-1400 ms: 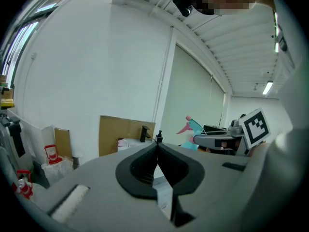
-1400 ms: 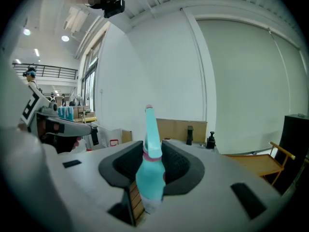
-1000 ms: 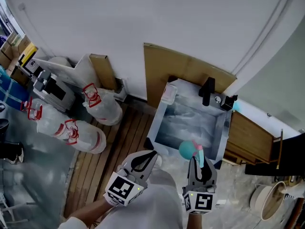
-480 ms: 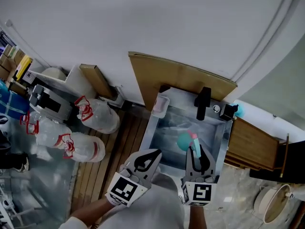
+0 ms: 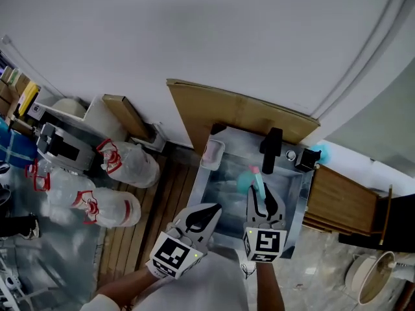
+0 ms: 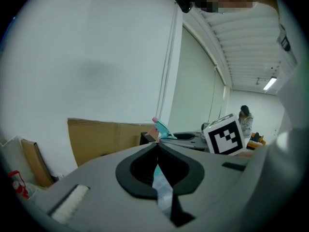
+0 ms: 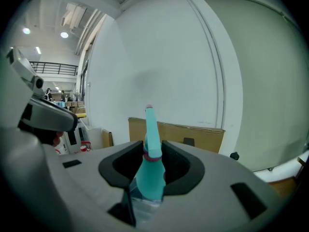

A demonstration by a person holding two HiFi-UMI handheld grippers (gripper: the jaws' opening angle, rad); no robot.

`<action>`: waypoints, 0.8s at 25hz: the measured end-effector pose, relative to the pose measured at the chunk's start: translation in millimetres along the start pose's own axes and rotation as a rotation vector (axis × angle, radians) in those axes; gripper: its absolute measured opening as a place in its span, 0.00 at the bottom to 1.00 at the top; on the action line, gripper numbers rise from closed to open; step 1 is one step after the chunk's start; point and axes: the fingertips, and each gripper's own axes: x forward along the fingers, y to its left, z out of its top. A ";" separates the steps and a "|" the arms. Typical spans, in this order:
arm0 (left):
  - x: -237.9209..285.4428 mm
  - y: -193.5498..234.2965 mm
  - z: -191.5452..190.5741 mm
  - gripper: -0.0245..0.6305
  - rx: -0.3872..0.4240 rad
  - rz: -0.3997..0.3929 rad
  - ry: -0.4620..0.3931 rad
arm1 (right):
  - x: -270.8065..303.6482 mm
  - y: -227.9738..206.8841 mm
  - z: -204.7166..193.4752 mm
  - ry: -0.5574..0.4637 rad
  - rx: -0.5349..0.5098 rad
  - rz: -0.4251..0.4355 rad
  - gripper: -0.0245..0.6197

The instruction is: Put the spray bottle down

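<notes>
Now, nearest first: left gripper (image 5: 207, 210) low in the head view, just left of its partner, jaws pressed tip to tip with nothing between them. Idle, by the look of it, hanging near the front left corner of the sink (image 5: 202, 181) and the wooden slats (image 5: 165, 193) beside it.

Right next to it, right gripper (image 5: 260, 196), jaws closed on the spray bottle (image 5: 247, 181). Gripped around the teal head, pink nozzle tip poking up past the fingertips, clear body dropping away below the jaws in the right gripper view. Firm-looking hold, bottle roughly in line with the jaws. Up in the air, then, overlapping the metal basin in the head view; hard to say how high above it.

Further out: a black tap (image 5: 271, 149) at the back rim, a small clear tub (image 5: 213, 153) perched at the back left corner, a wooden counter (image 5: 337, 203) off to the right. Behind all that, a sheet of cardboard (image 5: 227, 105) leaning on the white wall, and white bags (image 5: 126, 164) with red print away to the left.

So, progress: in hand but not yet set down. Nothing of the put-down itself done. Left to do, at a guess: pick a spot (basin floor or counter, impossible to call from here), lower until the base rests, spread the jaws, back away without tipping it.
</notes>
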 end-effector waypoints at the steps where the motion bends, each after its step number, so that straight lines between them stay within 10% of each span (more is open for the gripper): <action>1: 3.8 2.0 0.6 0.04 0.004 -0.005 0.002 | 5.6 -3.1 -1.4 0.001 0.000 -0.006 0.21; 20: 64.1 60.9 -11.2 0.04 -0.056 0.057 0.009 | 112.1 -27.5 -11.5 0.039 0.001 -0.073 0.21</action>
